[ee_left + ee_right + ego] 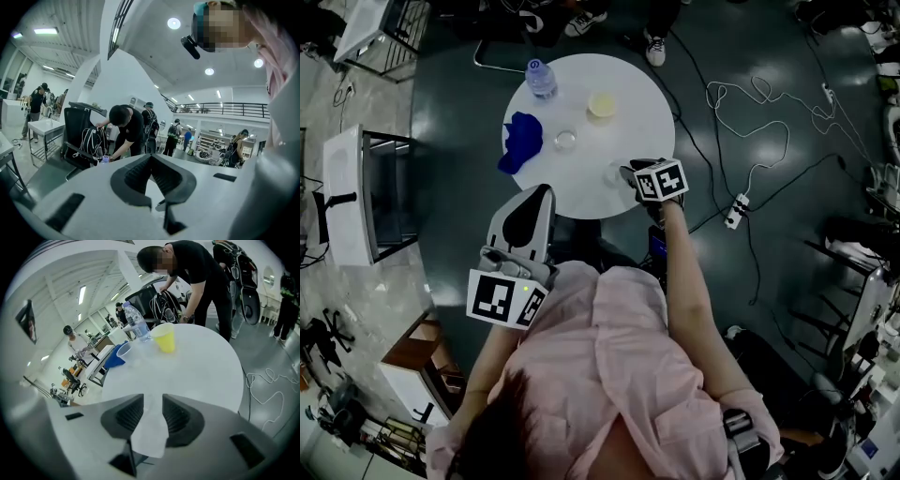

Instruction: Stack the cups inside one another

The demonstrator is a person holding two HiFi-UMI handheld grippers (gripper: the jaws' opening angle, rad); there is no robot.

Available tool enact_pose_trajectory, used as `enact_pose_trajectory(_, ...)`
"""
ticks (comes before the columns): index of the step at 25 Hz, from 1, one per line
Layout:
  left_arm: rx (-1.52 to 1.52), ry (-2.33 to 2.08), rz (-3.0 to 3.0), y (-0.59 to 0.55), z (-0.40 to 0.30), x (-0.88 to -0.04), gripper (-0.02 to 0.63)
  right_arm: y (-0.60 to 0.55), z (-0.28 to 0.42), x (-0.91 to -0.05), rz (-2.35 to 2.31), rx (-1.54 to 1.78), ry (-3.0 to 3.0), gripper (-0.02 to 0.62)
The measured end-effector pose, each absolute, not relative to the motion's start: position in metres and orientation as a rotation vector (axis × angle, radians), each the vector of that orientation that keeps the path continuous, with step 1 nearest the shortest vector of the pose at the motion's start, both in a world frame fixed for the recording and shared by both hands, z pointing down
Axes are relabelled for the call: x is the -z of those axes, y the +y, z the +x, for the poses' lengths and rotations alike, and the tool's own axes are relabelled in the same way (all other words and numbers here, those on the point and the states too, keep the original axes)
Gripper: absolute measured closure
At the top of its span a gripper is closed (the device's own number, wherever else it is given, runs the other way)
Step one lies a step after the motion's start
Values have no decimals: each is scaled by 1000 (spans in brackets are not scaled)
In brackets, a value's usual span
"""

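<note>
On the round white table [581, 192] a yellow cup [602, 104] stands toward the far side, and a clear cup [566, 141] is near the middle beside a blue cloth [521, 142]. My right gripper [630, 175] is at the table's near right edge, shut on a second clear cup [614, 173]. In the right gripper view that clear cup [150, 430] fills the gap of the right gripper [151, 401], with the yellow cup [165, 338] and the other clear cup [123, 352] beyond. My left gripper [540, 194] hovers at the near edge, shut and empty; in its own view the left gripper [151, 158] points level.
A water bottle [542, 78] stands at the table's far left. A person in black [197, 277] bends over a chair with a backpack just beyond the table. Cables and a power strip [736, 210] lie on the floor to the right. A white desk [347, 192] stands left.
</note>
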State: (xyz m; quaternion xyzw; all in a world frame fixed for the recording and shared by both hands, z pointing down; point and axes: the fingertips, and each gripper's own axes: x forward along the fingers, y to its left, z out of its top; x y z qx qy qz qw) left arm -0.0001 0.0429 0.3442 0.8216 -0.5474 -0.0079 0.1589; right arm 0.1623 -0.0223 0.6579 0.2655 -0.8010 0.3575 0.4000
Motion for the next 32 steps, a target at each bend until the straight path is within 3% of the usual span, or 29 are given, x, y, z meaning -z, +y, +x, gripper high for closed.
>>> enact_pose_trajectory(9,31,-1593,2345,48,6,-346,591,-22,160,-656,645,-847,-2034,551)
enact_pose_trajectory(32,122,-1641,2310,45,-15,-343,591,-60,151,-568,856,-702,-2277,554)
